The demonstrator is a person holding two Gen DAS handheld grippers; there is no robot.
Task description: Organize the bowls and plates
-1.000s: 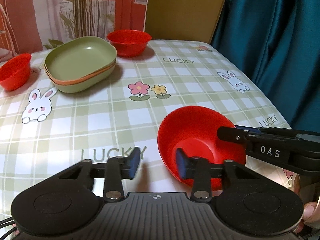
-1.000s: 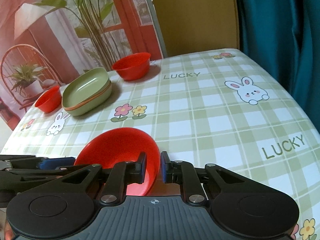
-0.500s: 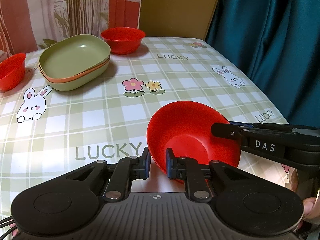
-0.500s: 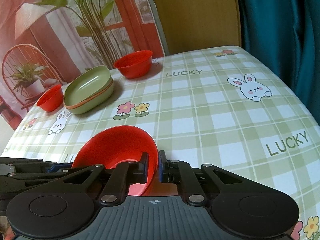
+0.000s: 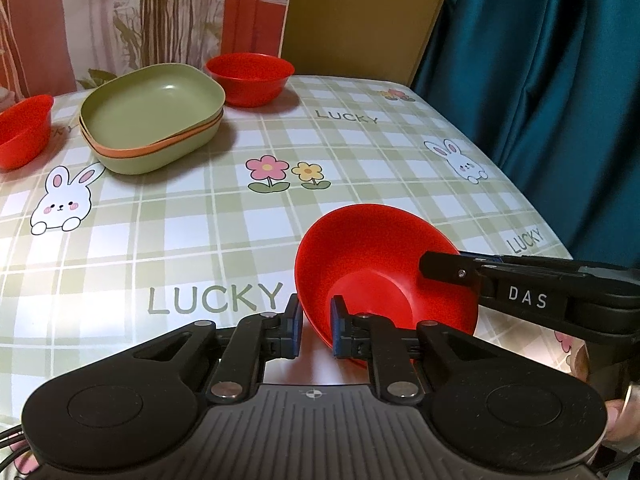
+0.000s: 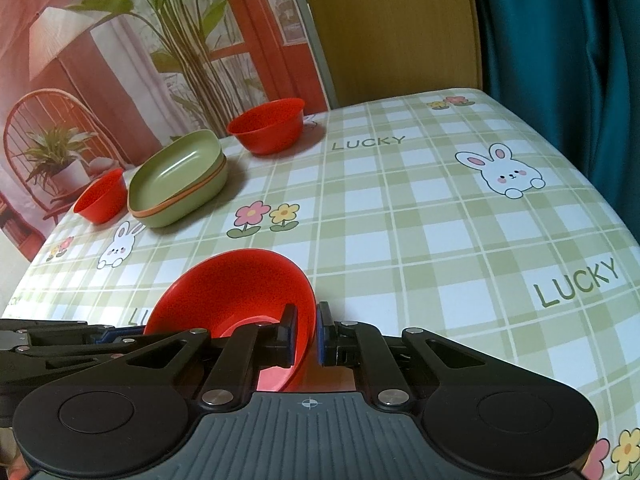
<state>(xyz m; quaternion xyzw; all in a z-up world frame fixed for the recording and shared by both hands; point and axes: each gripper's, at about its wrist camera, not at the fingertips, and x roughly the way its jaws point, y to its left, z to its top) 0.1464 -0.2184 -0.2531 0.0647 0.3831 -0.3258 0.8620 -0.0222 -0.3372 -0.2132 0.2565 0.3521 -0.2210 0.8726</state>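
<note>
A near red bowl (image 5: 372, 256) is tilted above the table's front edge, held by both grippers. My left gripper (image 5: 314, 326) is shut on its near rim. My right gripper (image 6: 306, 336) is shut on its right rim, and shows in the left wrist view (image 5: 440, 266) reaching in from the right. The same bowl shows in the right wrist view (image 6: 240, 284). Stacked green plates (image 5: 152, 116) with an orange rim between them sit at the far left. A second red bowl (image 5: 250, 78) stands behind them, a third red bowl (image 5: 22, 130) at the left edge.
The table (image 5: 192, 220) has a green checked cloth with rabbits, flowers and LUCKY print. A teal curtain (image 5: 552, 80) hangs close along the right edge. A wooden panel (image 6: 392, 28) and a printed backdrop stand behind the far edge.
My left gripper closed from wide open onto the near bowl's rim. The bowl has lifted and tilted between both grippers. The right gripper kept its hold.
</note>
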